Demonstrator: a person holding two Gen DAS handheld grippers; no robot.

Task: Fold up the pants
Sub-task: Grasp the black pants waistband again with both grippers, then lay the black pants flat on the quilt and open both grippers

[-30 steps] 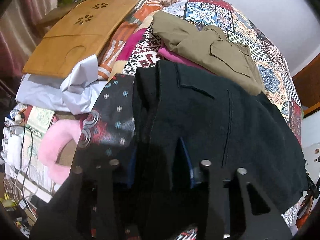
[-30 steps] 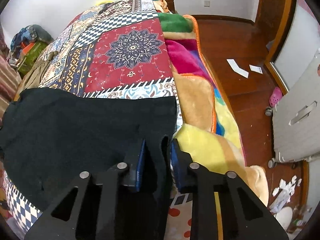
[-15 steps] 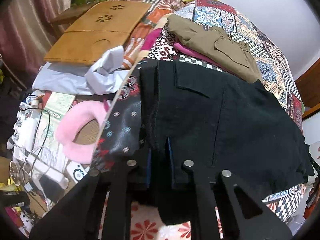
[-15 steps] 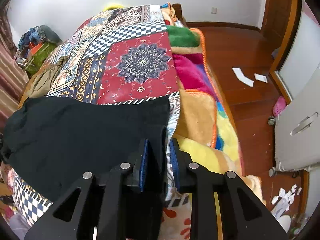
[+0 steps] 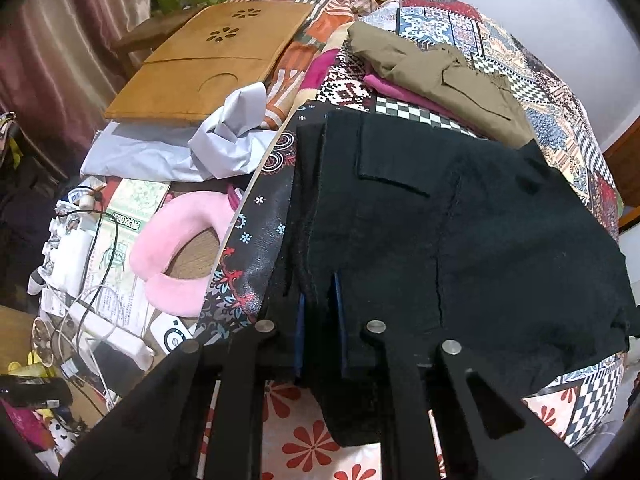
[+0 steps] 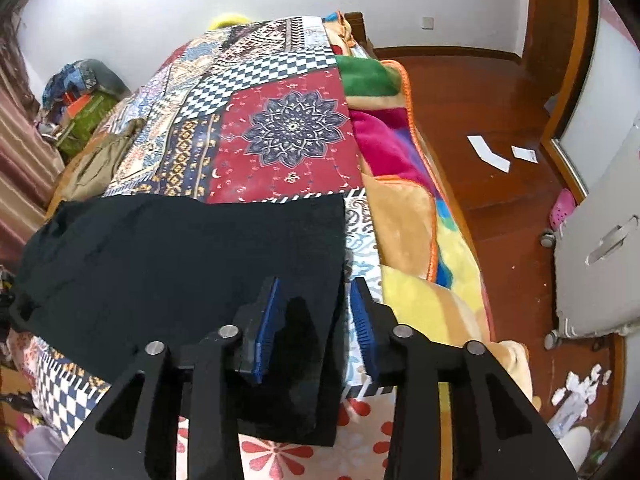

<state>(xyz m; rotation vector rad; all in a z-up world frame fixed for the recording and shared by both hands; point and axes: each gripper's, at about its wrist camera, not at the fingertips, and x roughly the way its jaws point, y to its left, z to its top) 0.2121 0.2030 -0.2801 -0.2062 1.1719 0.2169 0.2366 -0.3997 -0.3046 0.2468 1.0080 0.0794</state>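
Now the right gripper [image 6: 316, 312] is spreading its blue pads wide, letting go of the black pants [image 6: 180, 264] hem it pinched half a second ago, while the left gripper [image 5: 318, 304] is still clamping the waistband edge. That suggests the pants are being laid on the patchwork quilt [image 6: 288, 128]. Only the left view is showing the pocket flap [image 5: 394, 178] and the olive garment [image 5: 436, 76] beyond.

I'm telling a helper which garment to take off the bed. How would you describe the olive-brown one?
Start at the bed with the patchwork quilt. Beyond the black pants spread at its near edge lies a small pile: the olive-brown garment sits on top of a magenta cloth. It is the only khaki-coloured piece, crumpled, not flat like the pants.
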